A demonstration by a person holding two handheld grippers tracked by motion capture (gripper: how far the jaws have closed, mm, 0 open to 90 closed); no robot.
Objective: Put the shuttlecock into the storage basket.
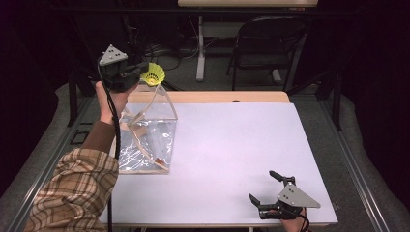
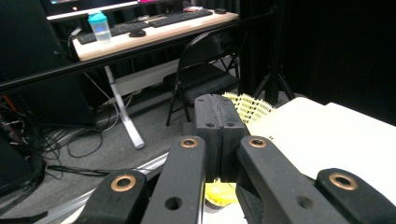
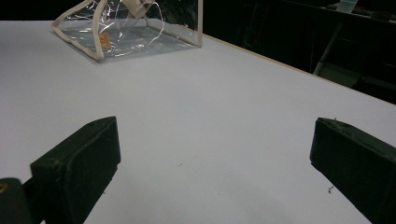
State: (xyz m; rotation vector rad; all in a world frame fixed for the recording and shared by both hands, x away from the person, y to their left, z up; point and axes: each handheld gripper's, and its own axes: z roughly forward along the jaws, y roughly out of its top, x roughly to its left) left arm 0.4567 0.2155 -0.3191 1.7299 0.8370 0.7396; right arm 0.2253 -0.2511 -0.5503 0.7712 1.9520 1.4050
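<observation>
Shuttlecock [image 1: 154, 75]: yellow, pinched between the closed jaws of the left gripper [image 1: 140, 72], held in the air just above the open top of the clear bag [image 1: 147, 137].
Clear bag: cream-trimmed, standing on the white table [image 1: 232, 145].
Right gripper [image 1: 267, 187]: jaws spread wide, holding nothing, well apart from the bag.

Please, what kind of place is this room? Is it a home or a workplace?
Most likely a workplace, something like a lab or recording room. A white work table stands among black curtains; behind it are a folding chair and a desk with keyboards and loose cables on the floor.
</observation>
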